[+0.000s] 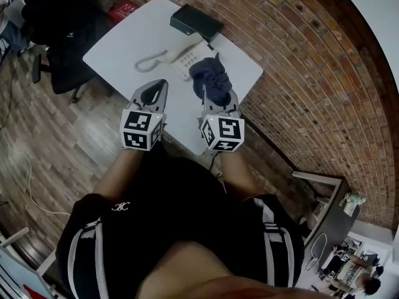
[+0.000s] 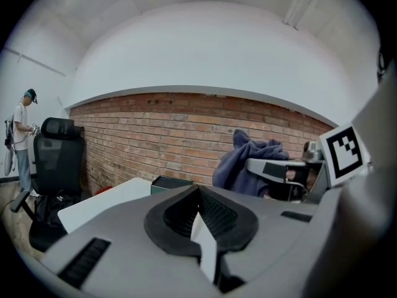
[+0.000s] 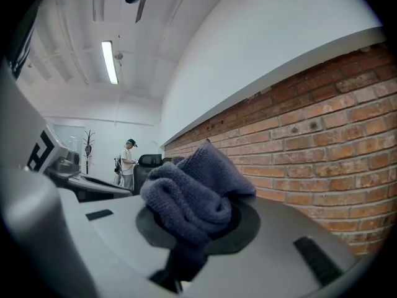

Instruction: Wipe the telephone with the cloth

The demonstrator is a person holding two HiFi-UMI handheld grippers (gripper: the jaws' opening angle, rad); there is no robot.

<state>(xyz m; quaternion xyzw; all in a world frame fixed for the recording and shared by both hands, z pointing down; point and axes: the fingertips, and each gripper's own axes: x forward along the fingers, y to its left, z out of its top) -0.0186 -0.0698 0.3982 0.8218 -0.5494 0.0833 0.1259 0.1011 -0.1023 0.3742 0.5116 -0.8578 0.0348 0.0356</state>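
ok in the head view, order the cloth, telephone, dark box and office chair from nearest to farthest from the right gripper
1. cloth, clamped in the tongs of the right gripper.
2. telephone, just beyond it, on the table.
3. dark box, at the table's far edge.
4. office chair, far left, on the floor.

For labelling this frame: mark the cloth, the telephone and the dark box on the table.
cloth (image 1: 212,80), head view, middle of the bunched dark blue fabric.
telephone (image 1: 187,58), head view, white base left of the cloth.
dark box (image 1: 196,22), head view, centre of its top face.
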